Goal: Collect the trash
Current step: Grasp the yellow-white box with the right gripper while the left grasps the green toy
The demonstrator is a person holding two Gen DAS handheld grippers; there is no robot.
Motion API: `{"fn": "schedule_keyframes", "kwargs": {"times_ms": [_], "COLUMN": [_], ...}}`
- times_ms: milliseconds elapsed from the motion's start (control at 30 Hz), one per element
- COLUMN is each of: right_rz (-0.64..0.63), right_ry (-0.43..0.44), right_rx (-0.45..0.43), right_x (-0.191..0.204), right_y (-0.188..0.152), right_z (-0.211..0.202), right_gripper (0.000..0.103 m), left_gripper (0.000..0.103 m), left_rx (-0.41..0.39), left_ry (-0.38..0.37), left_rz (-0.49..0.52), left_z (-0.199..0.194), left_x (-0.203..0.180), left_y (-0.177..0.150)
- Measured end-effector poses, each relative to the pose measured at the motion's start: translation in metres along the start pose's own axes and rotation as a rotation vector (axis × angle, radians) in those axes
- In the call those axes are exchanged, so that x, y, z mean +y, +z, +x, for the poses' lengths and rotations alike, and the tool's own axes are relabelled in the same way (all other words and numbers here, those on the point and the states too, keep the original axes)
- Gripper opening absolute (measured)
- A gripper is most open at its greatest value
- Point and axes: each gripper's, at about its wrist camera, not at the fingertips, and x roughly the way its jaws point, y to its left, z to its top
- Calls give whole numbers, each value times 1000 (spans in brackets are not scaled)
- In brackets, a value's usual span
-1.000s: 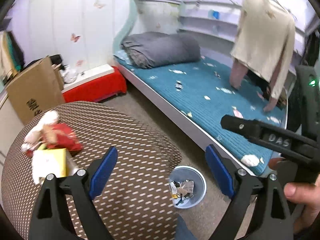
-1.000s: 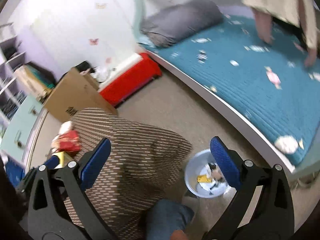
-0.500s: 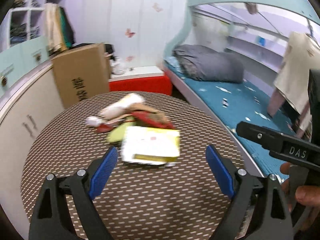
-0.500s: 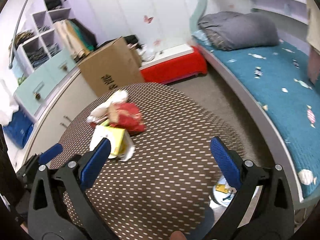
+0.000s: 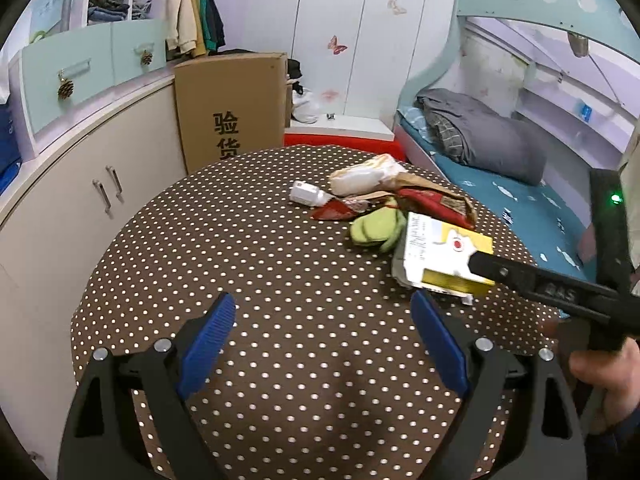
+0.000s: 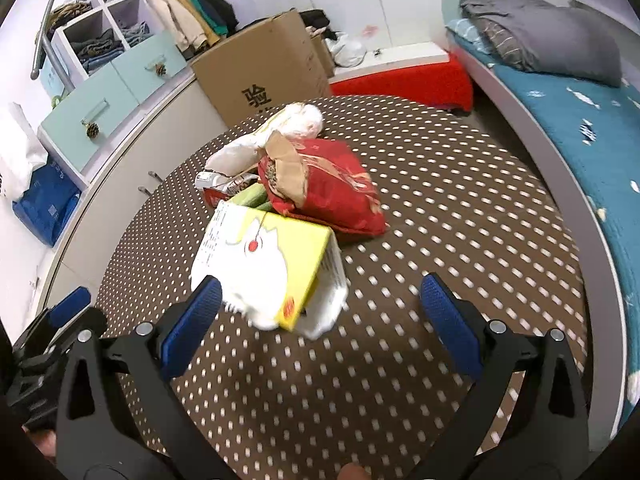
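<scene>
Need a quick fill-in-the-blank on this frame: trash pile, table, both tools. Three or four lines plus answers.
1. The trash lies on a round table covered with a brown cloth with white ____.
2. The box nearest the right tool is white and ____.
3. The snack bag behind that box is ____.
4. The left tool holds ____ between its blue pads.

Answers: dots; yellow; red; nothing

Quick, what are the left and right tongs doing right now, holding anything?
Left tongs: open, holding nothing.
Right tongs: open, holding nothing; the yellow box lies between the fingers, ungripped.
</scene>
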Motion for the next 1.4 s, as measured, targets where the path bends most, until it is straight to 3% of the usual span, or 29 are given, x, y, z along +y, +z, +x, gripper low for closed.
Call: {"fn": "schedule_keyframes", "kwargs": {"times_ms": [67,100,200,467,633,833,933,1000,1233,1400], "right_rz": [-7,-6,-5,-32,-59,-107,-122,-117,-21,76], "right_ry": [35,54,98,138,138,129,125,124,134,159], "right_rx": [9,15,19,-3,5,45,38,22,-23,-81], "right_x": [3,4,6,12,10,20,24,22,-11,-36], "right_y": [2,3,4,-14,-28,-29,-28,-28,-41,-48], "right_z": [8,13,17,-8,-23,-7,-9,-16,-51,-79], "right_gripper": [93,81,61,33,33,47,41,31,31,31], "left_gripper": [88,88,88,88,88,88,88,88,88,88], "left_rx": [-1,0,3,10,15,33,40,38,31,46], "left_ry": [9,13,21,23,11,8,9,7,-4,-21], "left_rz": [-5,-8,-12,1,16,25,31,39,90,171], "left_z": [0,2,6,19,25,33,34,35,48,85], "left_x": [4,5,6,2,-7,-15,-18,-19,-33,-58], "left_y": [-1,0,3,8,10,7,6,7,21,44]}}
